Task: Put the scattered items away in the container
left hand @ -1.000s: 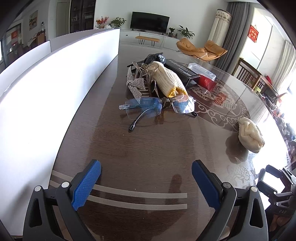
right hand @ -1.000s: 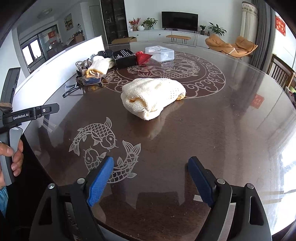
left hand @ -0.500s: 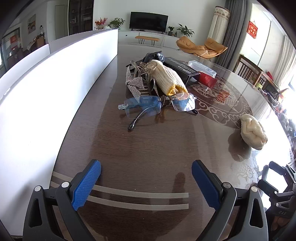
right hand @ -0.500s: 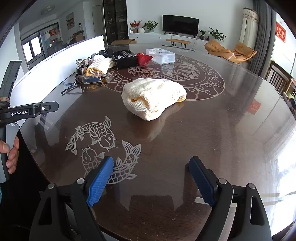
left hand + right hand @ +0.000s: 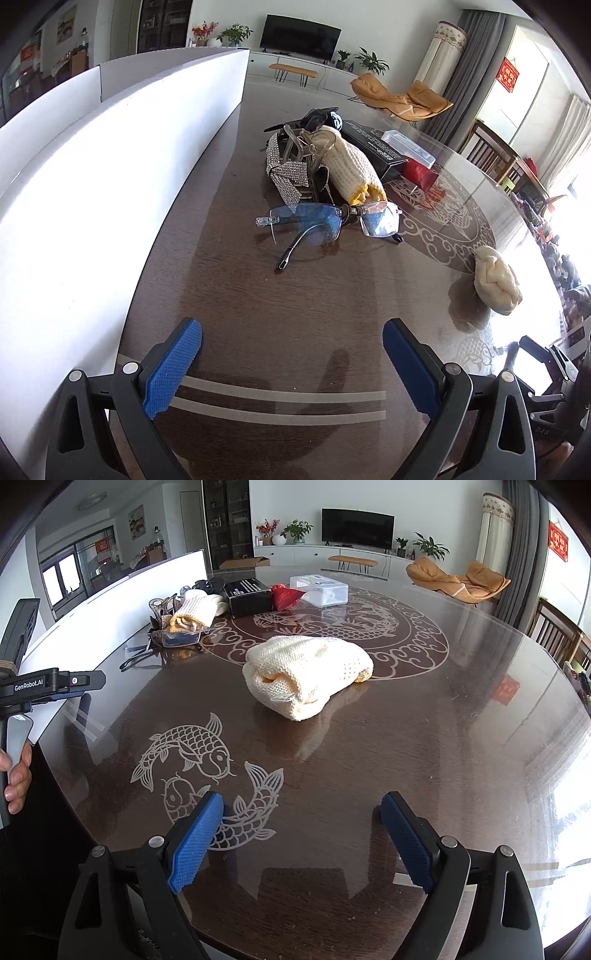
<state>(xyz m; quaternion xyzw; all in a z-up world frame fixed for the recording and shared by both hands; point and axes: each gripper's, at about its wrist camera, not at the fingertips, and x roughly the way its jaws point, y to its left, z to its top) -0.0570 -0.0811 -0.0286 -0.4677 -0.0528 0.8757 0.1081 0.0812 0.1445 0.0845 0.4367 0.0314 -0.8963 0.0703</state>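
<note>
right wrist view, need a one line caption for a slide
Right gripper, jaws opening and empty, faces a folded cream knit cloth on the dark carved table.

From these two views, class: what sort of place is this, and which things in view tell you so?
Most likely a home's open living and dining room. A television stands on a low white cabinet with potted plants, an orange lounge chair sits near curtains, and the large round dining table has wooden chairs beside it.

Both wrist views angled down across the table (image 5: 258, 314), sharing the cream knit bundle (image 5: 306, 674)
</note>
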